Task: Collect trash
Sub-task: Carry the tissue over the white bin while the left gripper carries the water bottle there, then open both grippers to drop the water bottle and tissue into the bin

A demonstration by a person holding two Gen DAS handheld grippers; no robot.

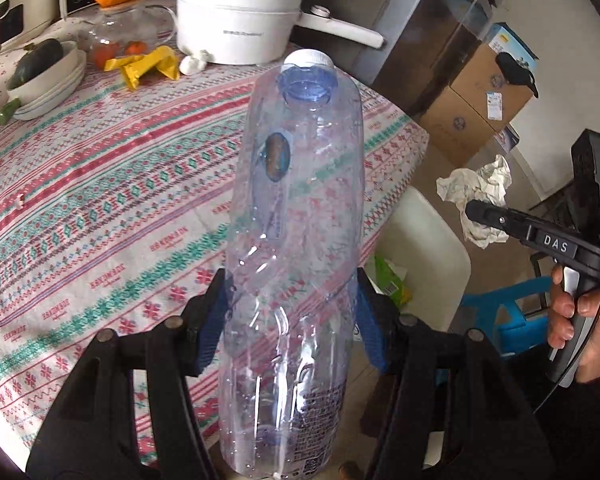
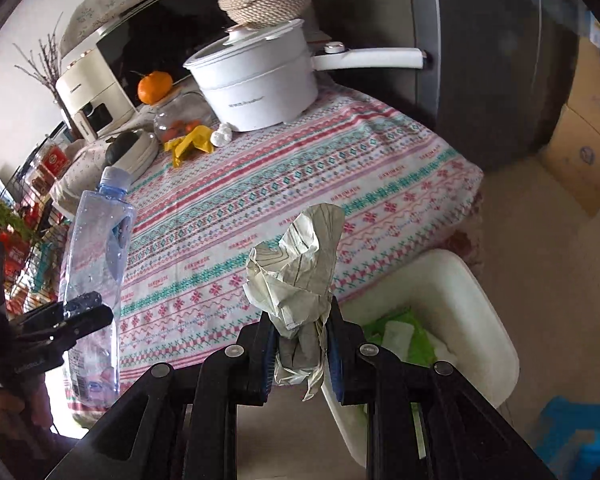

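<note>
My left gripper is shut on a clear empty plastic bottle with a white cap, held above the table's near edge. From the right wrist the same bottle shows at the far left with the left gripper clamped on it. My right gripper is shut on a crumpled wad of pale paper, held above the gap between table and bin. In the left wrist view that paper hangs at the right gripper's tip, a hand on the handle. A yellow wrapper lies on the cloth.
A white trash bin with a green liner stands on the floor beside the table's corner. On the patterned tablecloth sit a white pot, a glass jar with an orange on top, stacked bowls and garlic. Cardboard boxes and a blue stool flank the bin.
</note>
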